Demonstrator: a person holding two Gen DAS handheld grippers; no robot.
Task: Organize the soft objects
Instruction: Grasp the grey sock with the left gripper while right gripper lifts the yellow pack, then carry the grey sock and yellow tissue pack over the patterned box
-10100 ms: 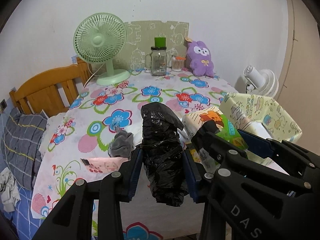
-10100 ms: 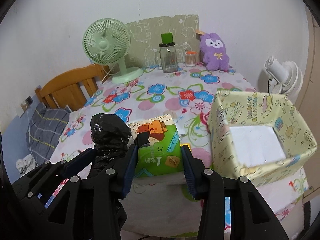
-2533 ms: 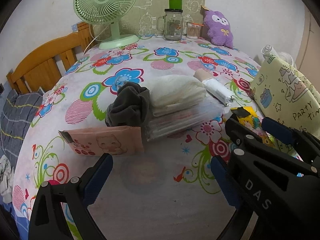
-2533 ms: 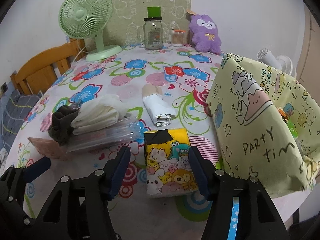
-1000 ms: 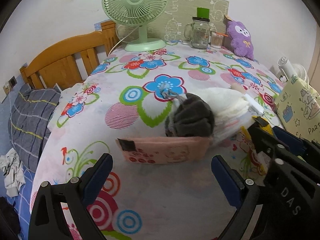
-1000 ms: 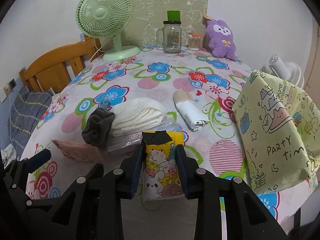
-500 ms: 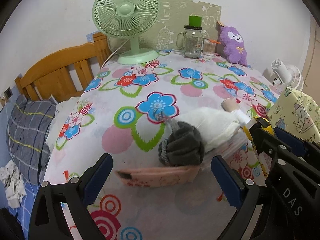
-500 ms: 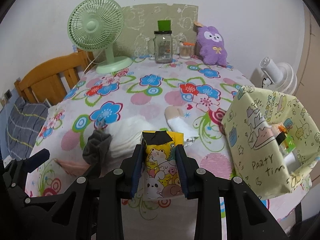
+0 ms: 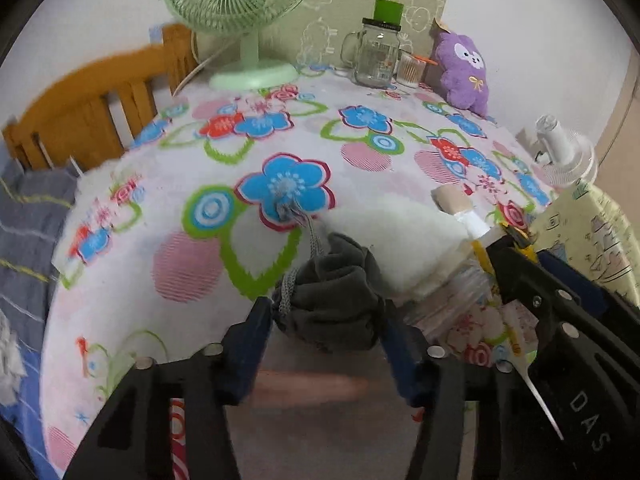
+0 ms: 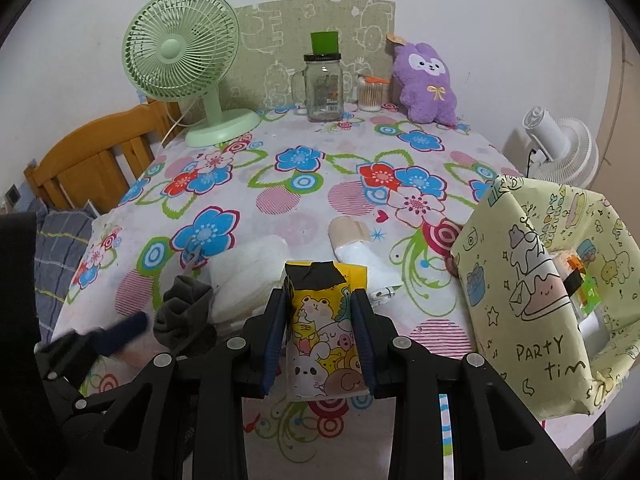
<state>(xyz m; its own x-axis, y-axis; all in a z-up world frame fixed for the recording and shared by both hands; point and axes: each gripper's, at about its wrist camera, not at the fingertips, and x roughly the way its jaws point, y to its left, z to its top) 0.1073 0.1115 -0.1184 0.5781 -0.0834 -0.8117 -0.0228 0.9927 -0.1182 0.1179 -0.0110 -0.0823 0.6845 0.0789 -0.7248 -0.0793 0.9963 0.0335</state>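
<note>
Grey pouch (image 9: 330, 304) bunched, yellow cartoon packet (image 10: 323, 328) upright

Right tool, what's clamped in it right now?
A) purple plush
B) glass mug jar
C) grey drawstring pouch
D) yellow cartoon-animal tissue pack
D: the right tool has both pads pressed against the yellow cartoon-animal tissue pack; the grey drawstring pouch sits between the left tool's pads.

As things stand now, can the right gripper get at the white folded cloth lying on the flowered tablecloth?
Probably not yet. The right gripper is shut on the yellow cartoon tissue pack, so its jaws are full. The white folded cloth lies close ahead to its left, with nothing over it; the pack must be released first.
</note>
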